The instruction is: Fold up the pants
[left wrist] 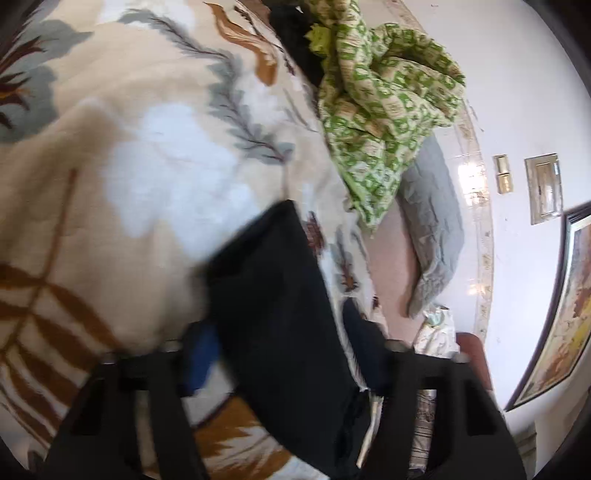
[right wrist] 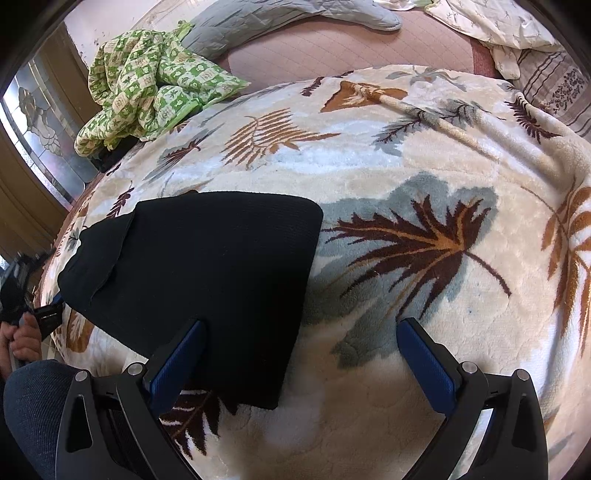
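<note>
The black pants [right wrist: 199, 273] lie folded into a compact rectangle on the leaf-patterned blanket [right wrist: 424, 177]. My right gripper [right wrist: 301, 332] is open and empty, low over the blanket at the fold's near right corner, its left finger [right wrist: 177, 362] above the cloth. In the left wrist view the pants [left wrist: 280, 302] lie between my left gripper's [left wrist: 284, 350] spread jaws. That gripper is open; the view is blurred. It also shows at the left edge of the right wrist view [right wrist: 48, 314], held by a hand, just off the pants' left end.
A crumpled green checked cloth [right wrist: 147, 96] and a grey quilt [right wrist: 280, 14] lie at the far side of the bed. A pillow and white bedding [right wrist: 517, 33] sit at the far right. A wall with a framed picture [left wrist: 561, 314] runs beside the bed.
</note>
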`<action>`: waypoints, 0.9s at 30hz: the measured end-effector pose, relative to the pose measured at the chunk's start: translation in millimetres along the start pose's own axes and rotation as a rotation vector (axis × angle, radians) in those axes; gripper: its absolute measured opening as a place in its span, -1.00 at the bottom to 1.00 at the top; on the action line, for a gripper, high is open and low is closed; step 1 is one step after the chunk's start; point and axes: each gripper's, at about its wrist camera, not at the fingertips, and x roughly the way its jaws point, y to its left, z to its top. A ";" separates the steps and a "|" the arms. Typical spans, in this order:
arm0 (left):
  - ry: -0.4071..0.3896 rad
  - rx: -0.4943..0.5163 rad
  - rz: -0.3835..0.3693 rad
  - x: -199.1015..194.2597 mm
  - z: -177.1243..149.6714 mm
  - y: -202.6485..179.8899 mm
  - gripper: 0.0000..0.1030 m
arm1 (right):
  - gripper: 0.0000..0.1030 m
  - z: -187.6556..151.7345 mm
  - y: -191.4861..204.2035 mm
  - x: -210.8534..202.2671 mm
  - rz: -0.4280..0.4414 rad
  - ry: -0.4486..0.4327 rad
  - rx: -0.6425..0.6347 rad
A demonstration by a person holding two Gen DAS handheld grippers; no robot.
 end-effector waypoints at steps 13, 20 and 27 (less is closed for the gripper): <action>-0.094 0.369 0.186 -4.8 -16.1 -35.7 -0.84 | 0.99 -0.1 -0.5 -0.2 0.002 -0.001 -0.001; -0.192 0.735 0.265 -9.5 -46.1 -71.7 -0.84 | 0.99 -0.5 -0.2 0.1 0.004 0.000 0.000; -0.227 1.067 0.144 -17.7 -86.9 -103.9 -0.85 | 0.99 -0.4 -0.7 -0.2 0.002 -0.002 -0.002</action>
